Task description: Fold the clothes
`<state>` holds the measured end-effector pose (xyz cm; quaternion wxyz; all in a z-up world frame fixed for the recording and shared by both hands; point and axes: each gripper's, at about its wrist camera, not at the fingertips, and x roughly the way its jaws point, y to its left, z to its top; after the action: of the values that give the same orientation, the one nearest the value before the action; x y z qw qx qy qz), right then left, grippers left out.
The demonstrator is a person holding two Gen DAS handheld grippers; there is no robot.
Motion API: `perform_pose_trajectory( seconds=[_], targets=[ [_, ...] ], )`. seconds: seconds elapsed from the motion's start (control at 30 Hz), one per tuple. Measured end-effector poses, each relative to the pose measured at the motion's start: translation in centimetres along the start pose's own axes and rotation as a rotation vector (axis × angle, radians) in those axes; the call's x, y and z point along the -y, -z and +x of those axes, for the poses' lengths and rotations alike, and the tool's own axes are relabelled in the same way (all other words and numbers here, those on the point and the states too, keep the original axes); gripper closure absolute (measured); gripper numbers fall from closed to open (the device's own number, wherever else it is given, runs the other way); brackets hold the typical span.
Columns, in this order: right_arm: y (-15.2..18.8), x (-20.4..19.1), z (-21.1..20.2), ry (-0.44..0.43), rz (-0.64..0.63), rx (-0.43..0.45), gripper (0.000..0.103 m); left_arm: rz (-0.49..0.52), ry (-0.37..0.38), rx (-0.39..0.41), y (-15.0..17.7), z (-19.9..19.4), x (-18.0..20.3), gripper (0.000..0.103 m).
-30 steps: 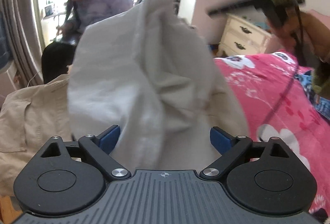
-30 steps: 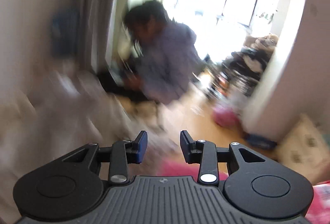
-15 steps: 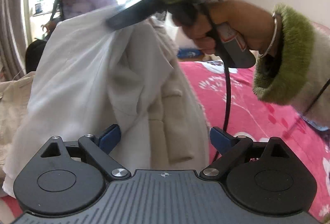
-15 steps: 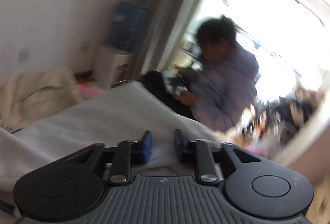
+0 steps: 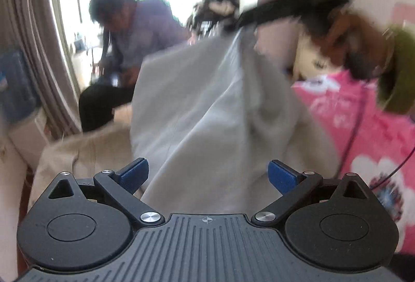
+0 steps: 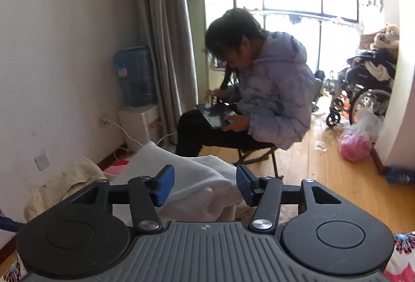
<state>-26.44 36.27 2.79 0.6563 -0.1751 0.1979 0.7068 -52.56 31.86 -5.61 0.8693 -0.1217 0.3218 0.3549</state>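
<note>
A white garment [image 5: 207,105] rises in a peak in front of my left gripper [image 5: 208,174], which is open wide with the cloth running down between its blue pads [image 5: 135,173]. The peak reaches the blurred tip of my right gripper [image 5: 241,20], held by a hand [image 5: 345,30] in a green cuff. In the right wrist view the right gripper [image 6: 205,184] is open and the white garment [image 6: 186,178] is bunched between and below its fingers. A beige garment [image 5: 85,152] lies on the bed behind.
The pink flowered bedcover [image 5: 368,131] spreads to the right. A person [image 6: 272,90] sits on a stool beside the bed with a tablet. A water dispenser [image 6: 135,74] stands at the wall; a wheelchair [image 6: 363,90] and a pink bag [image 6: 354,145] are on the wood floor.
The right gripper's fingers, nearly shut half a second ago, have spread apart. It has moved up and away from the left camera. The left gripper has stayed wide open.
</note>
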Motion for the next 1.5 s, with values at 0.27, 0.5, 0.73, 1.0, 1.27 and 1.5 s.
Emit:
perform_pose_trajectory(
  seconds=[0.27, 0.5, 0.73, 1.0, 1.27, 1.5],
  targets=[
    [0.0, -1.2, 2.2, 0.054, -0.127, -0.071, 0.087, -0.072, 0.044, -0.016, 1.2, 0.4, -0.2, 0.064],
    [-2.0, -1.2, 2.3, 0.033, -0.178, -0.017, 0.098, -0.066, 0.062, 0.017, -0.4, -1.6, 1.0, 0.103],
    [-0.3, 0.7, 4.0, 0.073, -0.203, -0.06, 0.098, -0.048, 0.106, -0.006, 0.8, -0.3, 3.8, 0.103],
    [-0.6, -1.0, 2.2, 0.15, -0.269, 0.014, 0.096, -0.057, 0.131, -0.025, 1.7, 1.5, 5.4, 0.103],
    [-1.3, -9.3, -1.4, -0.041, -0.441, 0.12, 0.092, -0.091, 0.139, 0.005, 1.7, 1.4, 5.8, 0.103],
    [4.0, -8.0, 7.4, -0.022, -0.496, -0.168, 0.097, 0.051, 0.053, 0.066, 2.2, -1.8, 7.0, 0.084]
  ],
)
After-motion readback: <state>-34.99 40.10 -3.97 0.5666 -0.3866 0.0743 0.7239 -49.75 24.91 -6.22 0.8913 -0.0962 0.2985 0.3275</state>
